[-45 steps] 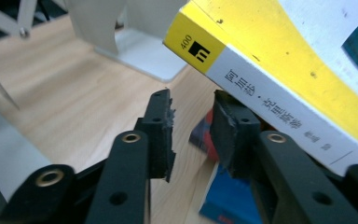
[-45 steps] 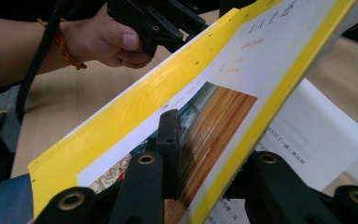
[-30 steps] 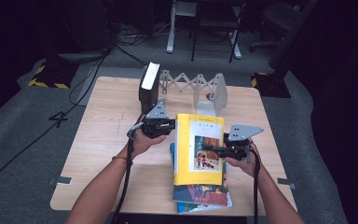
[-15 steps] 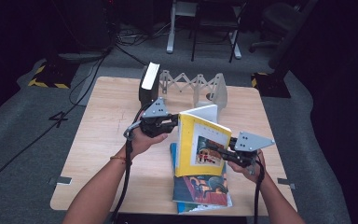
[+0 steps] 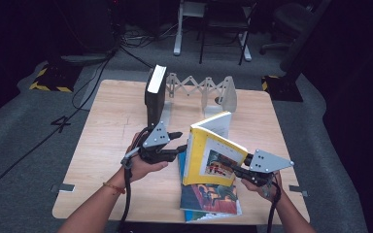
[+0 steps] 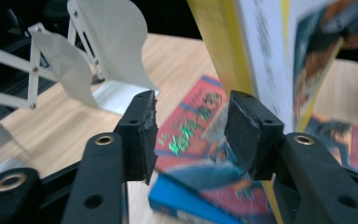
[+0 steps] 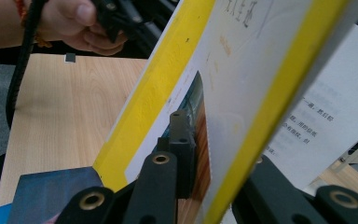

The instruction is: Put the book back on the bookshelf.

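A yellow book point(image 5: 209, 155) stands tilted up on its edge above a stack of books point(image 5: 209, 201) near the table's front. My right gripper point(image 5: 233, 167) is shut on its lower right cover, and in the right gripper view the pads clamp the yellow book point(image 7: 242, 70) from both sides of the gripper point(image 7: 219, 158). My left gripper point(image 5: 179, 143) sits just left of the spine. Its jaws have just been opening. In the left gripper view nothing is pinched in the gripper point(image 6: 191, 135); the yellow book point(image 6: 256, 56) rises just past one jaw, above a red book point(image 6: 186, 116).
An expandable white book rack point(image 5: 204, 90) stands at the back of the wooden table point(image 5: 111, 121), with a black book point(image 5: 154, 94) upright at its left end. Cables trail from both grippers toward the front edge. Chair and desk legs stand on the floor beyond the table.
The yellow book has swung up from lying flat to standing tilted. The left gripper's jaws have parted and come off its spine edge. The right gripper has kept its hold and lifted slightly.
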The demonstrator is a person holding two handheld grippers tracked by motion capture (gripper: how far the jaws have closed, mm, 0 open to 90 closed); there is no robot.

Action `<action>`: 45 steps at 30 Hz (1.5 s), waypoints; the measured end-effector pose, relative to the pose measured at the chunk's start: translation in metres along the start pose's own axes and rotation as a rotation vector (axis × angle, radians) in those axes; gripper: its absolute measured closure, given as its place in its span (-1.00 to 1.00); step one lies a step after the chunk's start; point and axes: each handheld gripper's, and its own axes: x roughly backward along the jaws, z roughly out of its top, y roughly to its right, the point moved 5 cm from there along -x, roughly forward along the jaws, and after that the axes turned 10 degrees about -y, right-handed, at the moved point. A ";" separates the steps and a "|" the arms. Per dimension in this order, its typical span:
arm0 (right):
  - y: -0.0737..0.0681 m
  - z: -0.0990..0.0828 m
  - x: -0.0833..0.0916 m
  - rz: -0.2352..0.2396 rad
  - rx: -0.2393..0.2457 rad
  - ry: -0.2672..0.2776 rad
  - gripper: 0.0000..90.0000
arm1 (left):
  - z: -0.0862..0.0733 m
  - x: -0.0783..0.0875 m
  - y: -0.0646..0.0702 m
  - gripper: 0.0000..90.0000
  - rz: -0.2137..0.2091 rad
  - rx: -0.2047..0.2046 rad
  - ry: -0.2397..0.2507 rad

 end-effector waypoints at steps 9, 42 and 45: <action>-0.005 0.000 0.002 -0.007 0.008 0.005 0.84 | -0.033 -0.002 0.028 -0.04 -0.012 -0.045 -0.092; 0.008 -0.034 0.022 -0.193 -0.081 -0.019 0.13 | -0.027 -0.052 0.064 0.59 -0.132 -0.072 -0.006; 0.012 -0.037 0.016 -0.182 -0.113 -0.022 -0.07 | -0.027 -0.050 0.066 0.63 -0.153 -0.104 -0.009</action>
